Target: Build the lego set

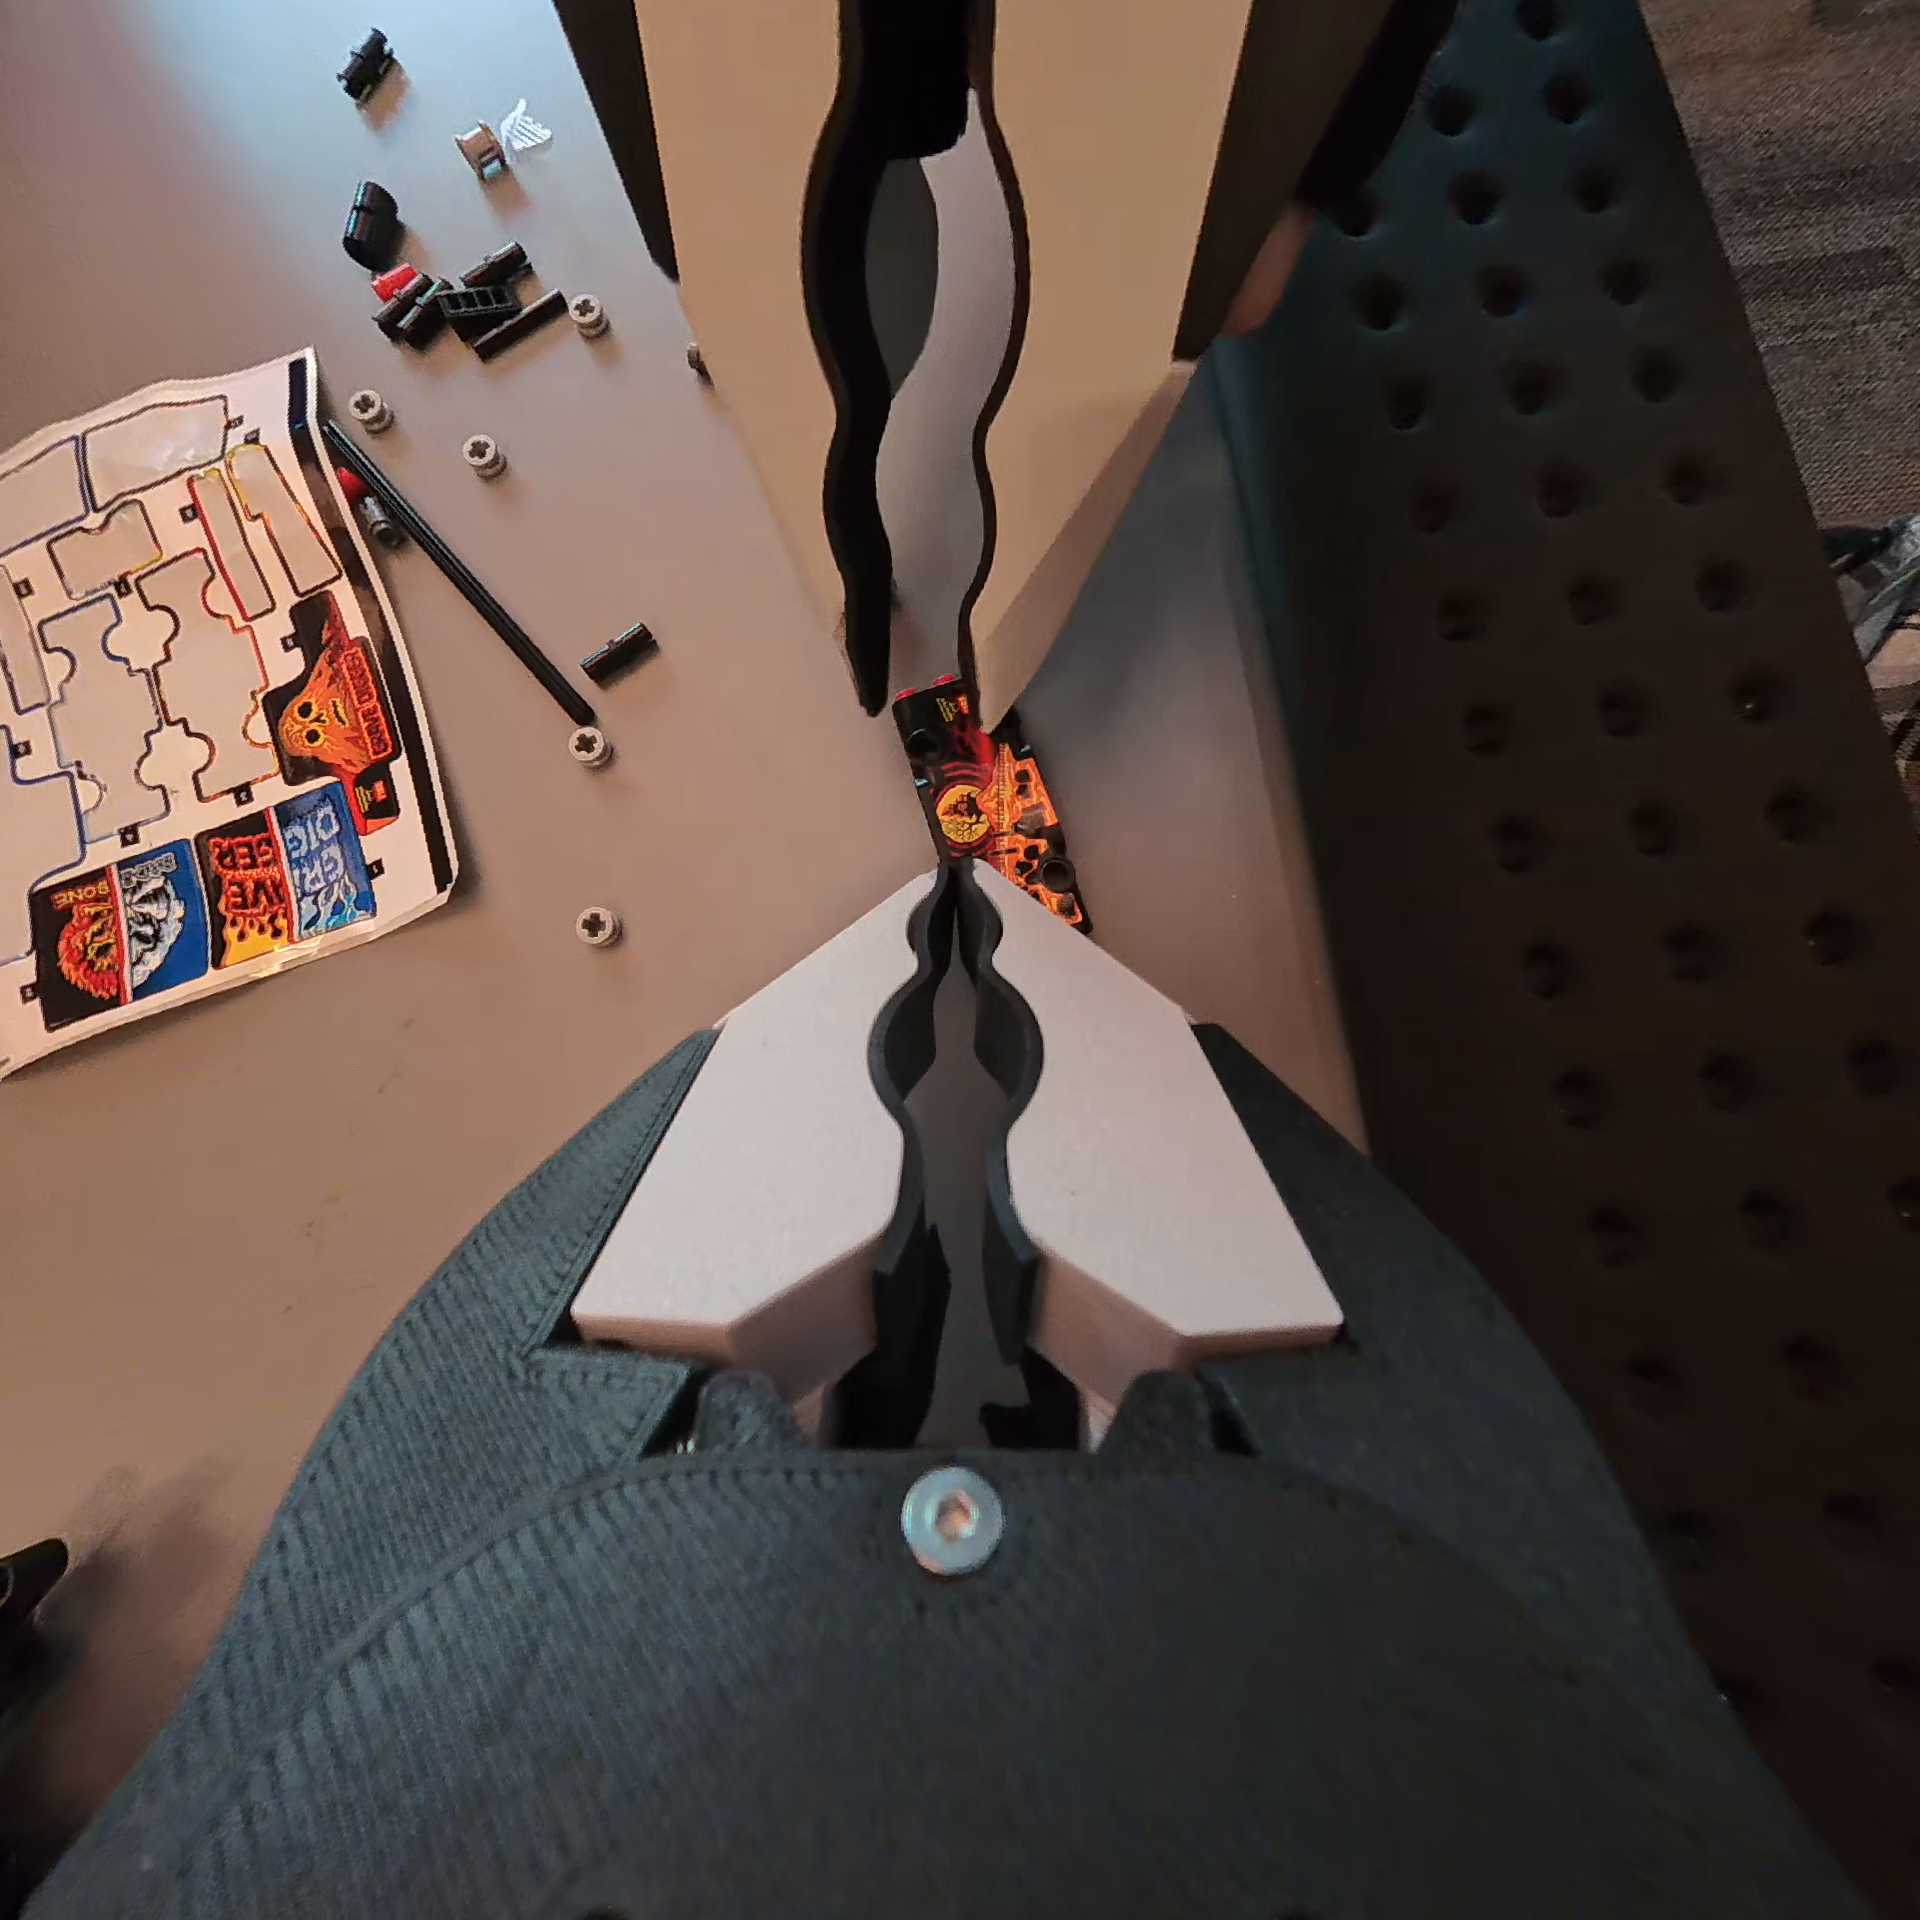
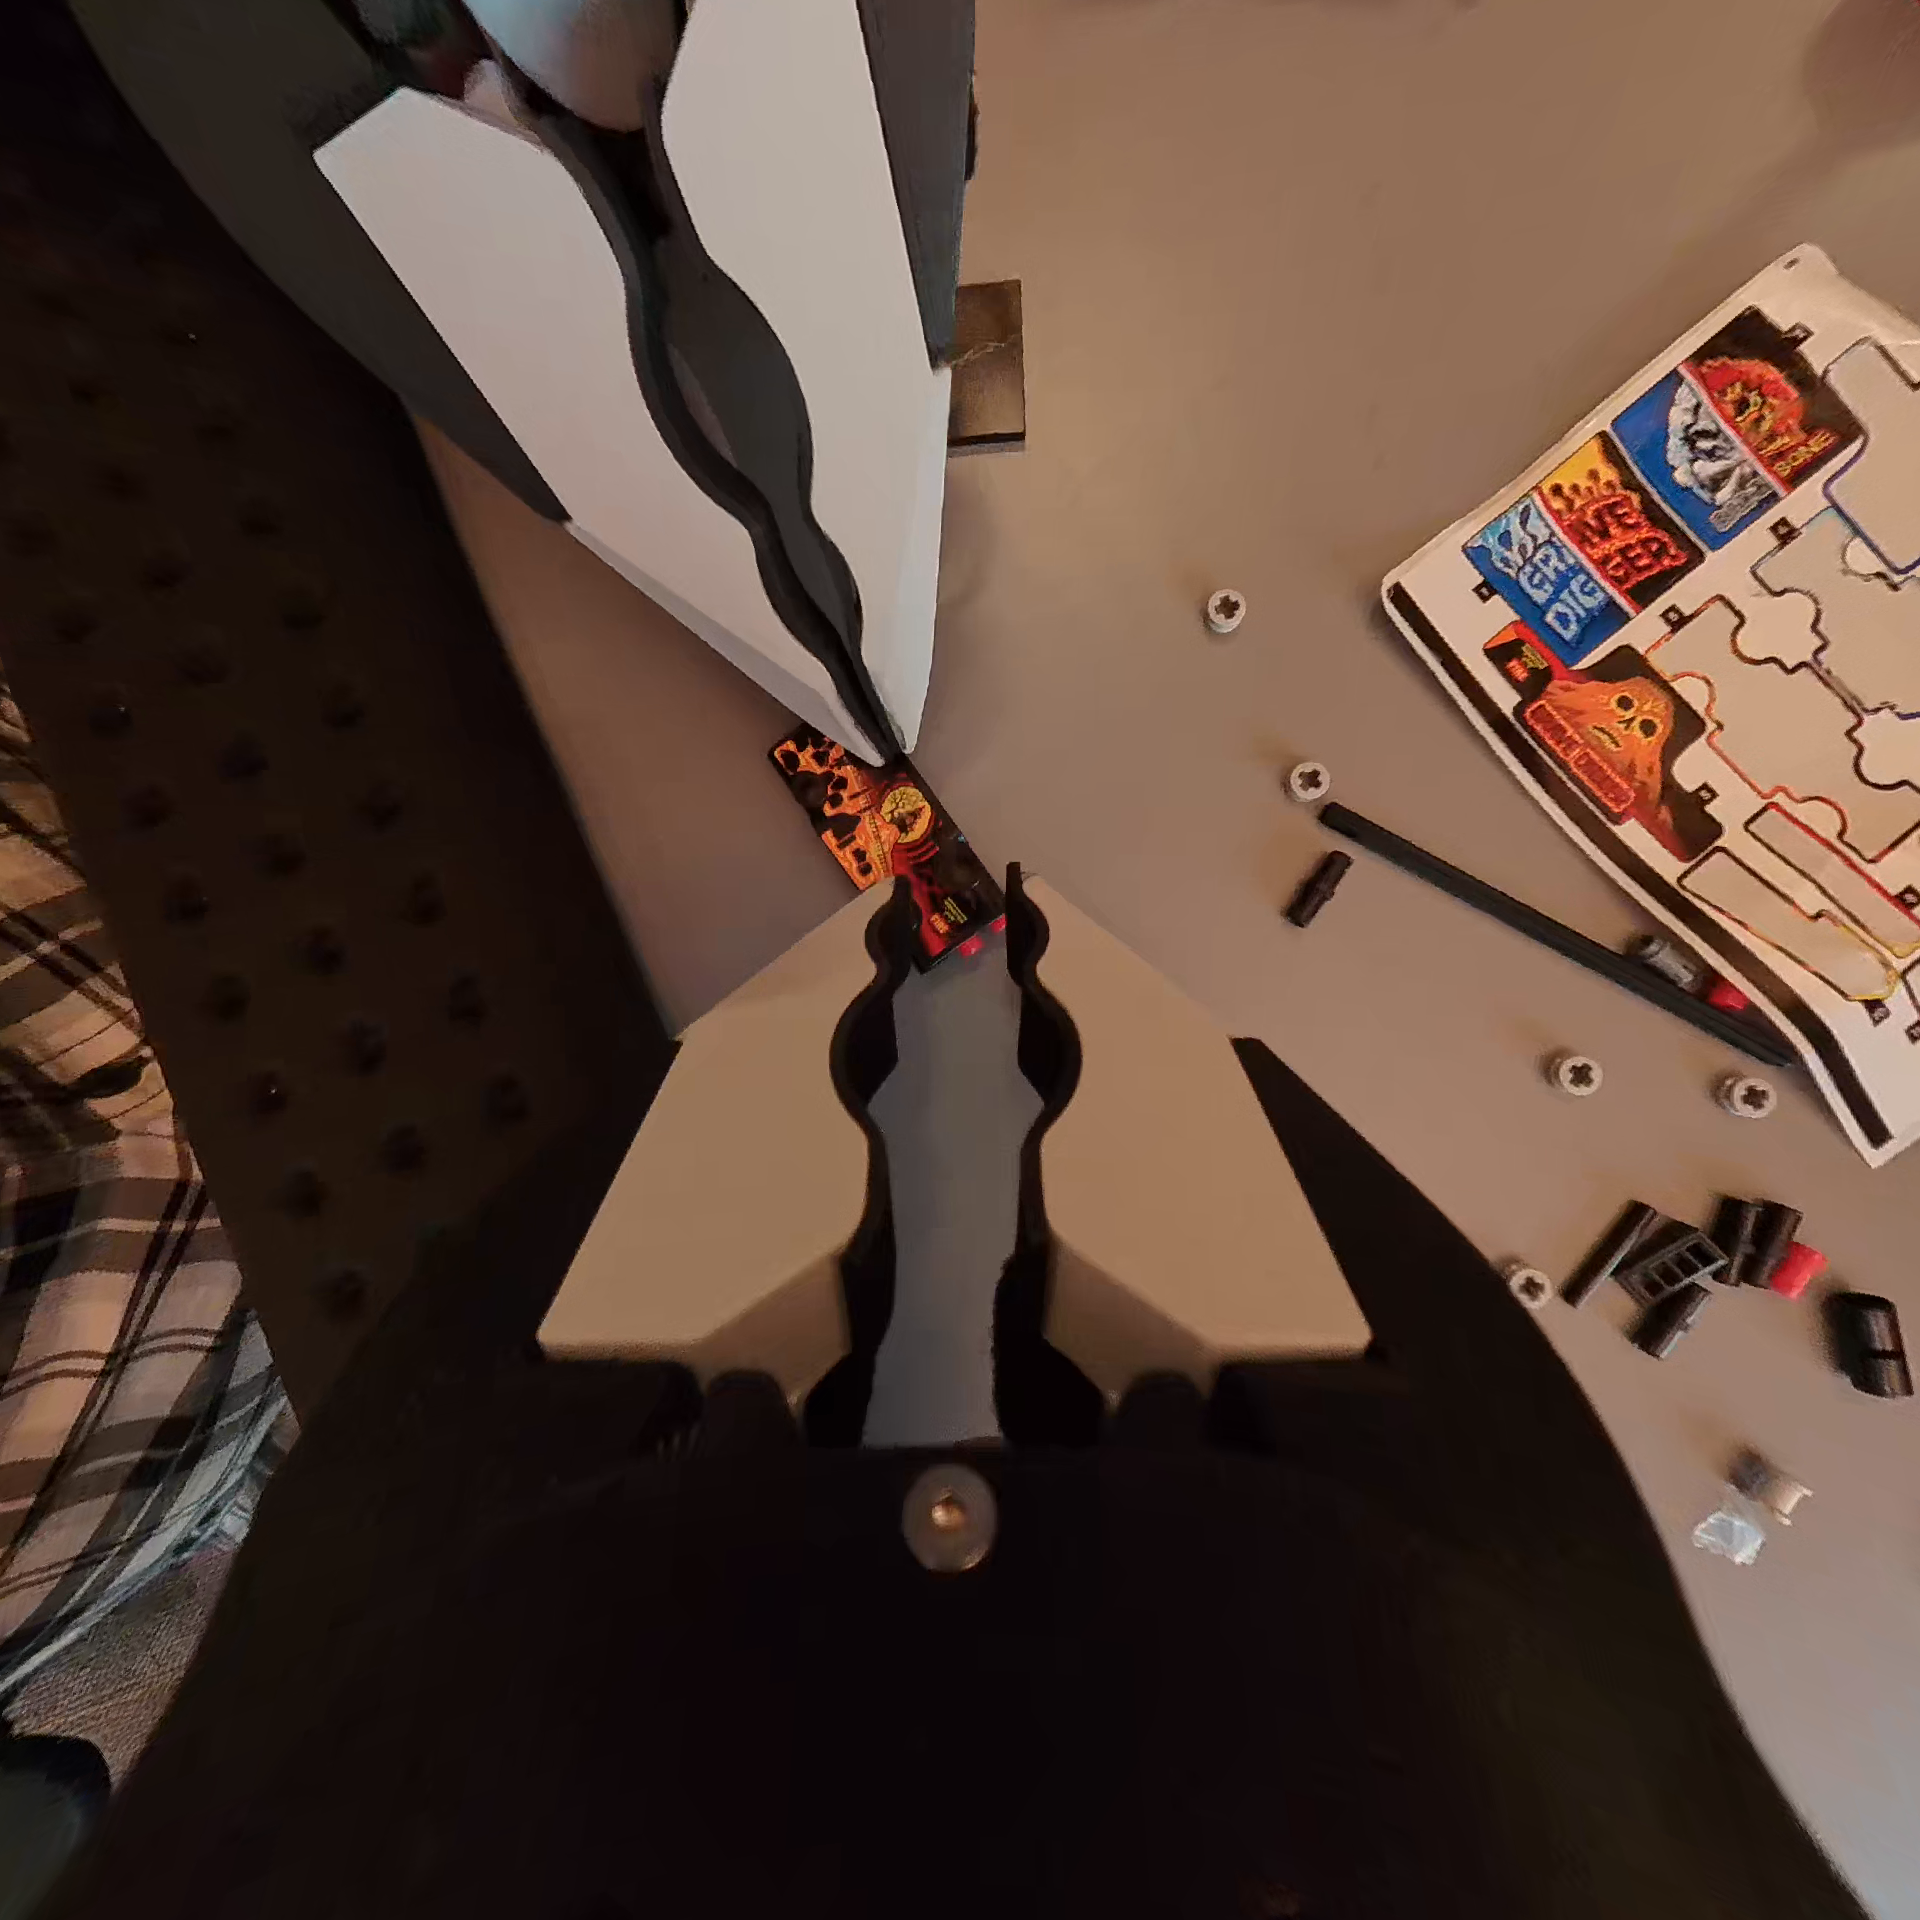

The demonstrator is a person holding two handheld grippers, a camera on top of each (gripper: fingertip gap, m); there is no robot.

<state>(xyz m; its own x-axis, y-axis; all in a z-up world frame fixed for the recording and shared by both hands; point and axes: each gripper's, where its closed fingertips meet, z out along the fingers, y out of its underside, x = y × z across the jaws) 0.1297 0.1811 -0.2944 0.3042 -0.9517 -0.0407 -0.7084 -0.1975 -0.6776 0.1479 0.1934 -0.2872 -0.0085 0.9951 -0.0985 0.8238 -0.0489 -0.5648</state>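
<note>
Both grippers meet over one piece at frame centre. My left gripper [image 1: 958,878] has its tips pressed together on the near end of the decorated lego panel [image 1: 992,810], which lies at the table [image 1: 727,831] edge. My right gripper [image 2: 951,899] pinches the panel's other end, where red pins [image 2: 971,943] show. Sticker sheet [image 1: 197,686] and loose black pieces [image 1: 468,301] lie upper left.

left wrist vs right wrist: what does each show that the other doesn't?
Only the left wrist view: a black object at the lower left edge.

Only the right wrist view: a dark square pad on the table, and plaid fabric at left.

Both: the decorated black panel held between the left gripper and right gripper, the sticker sheet, long black axle, grey bushes and small black pieces.
</note>
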